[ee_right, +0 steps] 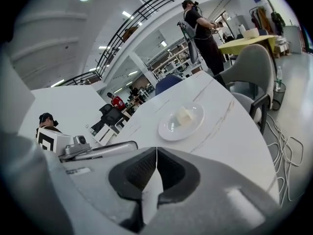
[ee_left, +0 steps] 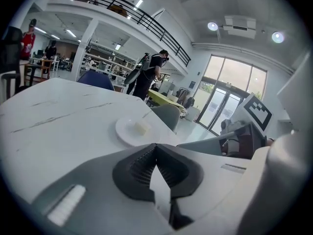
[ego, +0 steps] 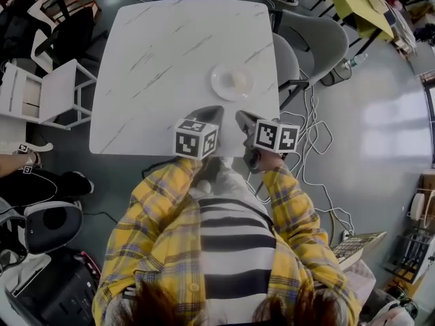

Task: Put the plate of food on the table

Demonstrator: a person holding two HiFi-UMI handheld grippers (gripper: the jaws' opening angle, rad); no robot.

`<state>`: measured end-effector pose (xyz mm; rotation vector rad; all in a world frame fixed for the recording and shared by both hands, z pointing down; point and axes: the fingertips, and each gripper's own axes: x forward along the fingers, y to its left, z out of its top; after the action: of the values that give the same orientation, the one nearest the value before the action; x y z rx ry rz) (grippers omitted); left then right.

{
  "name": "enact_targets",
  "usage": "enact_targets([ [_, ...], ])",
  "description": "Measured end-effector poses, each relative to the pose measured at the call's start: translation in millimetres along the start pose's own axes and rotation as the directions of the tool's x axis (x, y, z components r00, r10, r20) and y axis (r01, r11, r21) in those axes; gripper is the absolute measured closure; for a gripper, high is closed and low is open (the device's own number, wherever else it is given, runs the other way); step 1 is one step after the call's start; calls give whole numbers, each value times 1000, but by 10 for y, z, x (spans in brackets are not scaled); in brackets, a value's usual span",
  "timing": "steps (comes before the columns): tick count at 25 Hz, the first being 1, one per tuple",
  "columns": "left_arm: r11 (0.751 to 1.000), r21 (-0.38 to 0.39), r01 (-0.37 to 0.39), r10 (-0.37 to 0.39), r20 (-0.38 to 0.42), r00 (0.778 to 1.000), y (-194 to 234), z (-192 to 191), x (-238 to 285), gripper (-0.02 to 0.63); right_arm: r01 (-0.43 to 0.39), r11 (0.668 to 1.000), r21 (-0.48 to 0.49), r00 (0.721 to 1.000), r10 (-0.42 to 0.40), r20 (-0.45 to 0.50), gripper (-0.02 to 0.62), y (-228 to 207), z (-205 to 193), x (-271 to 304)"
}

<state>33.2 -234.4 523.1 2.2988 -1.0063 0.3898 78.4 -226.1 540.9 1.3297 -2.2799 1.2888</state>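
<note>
A white plate [ego: 232, 82] with a pale piece of food [ego: 239, 79] rests on the white marble table [ego: 156, 60], near its front right part. The same plate [ee_left: 135, 130] lies just beyond the left jaws, and the plate [ee_right: 181, 121] shows ahead of the right jaws too. My left gripper [ego: 209, 112] hovers at the table's near edge, jaws closed with nothing between them. Beside it, my right gripper [ego: 243, 119] is also shut and empty. Both sit a short way in front of the plate, apart from it.
Grey chairs [ego: 319, 43] stand at the table's right side, with cables [ego: 319, 148] on the floor below. A white chair [ego: 47, 94] is at the left. A yellow table [ego: 357, 2] stands far right. People stand in the background of both gripper views.
</note>
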Motion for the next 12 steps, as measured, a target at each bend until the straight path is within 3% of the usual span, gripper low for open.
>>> enact_targets([
  [12, 999, 32, 20, -22, 36, 999, -342, -346, -506, 607, 76, 995, -70, 989, -66, 134, 595, 305, -325, -478],
])
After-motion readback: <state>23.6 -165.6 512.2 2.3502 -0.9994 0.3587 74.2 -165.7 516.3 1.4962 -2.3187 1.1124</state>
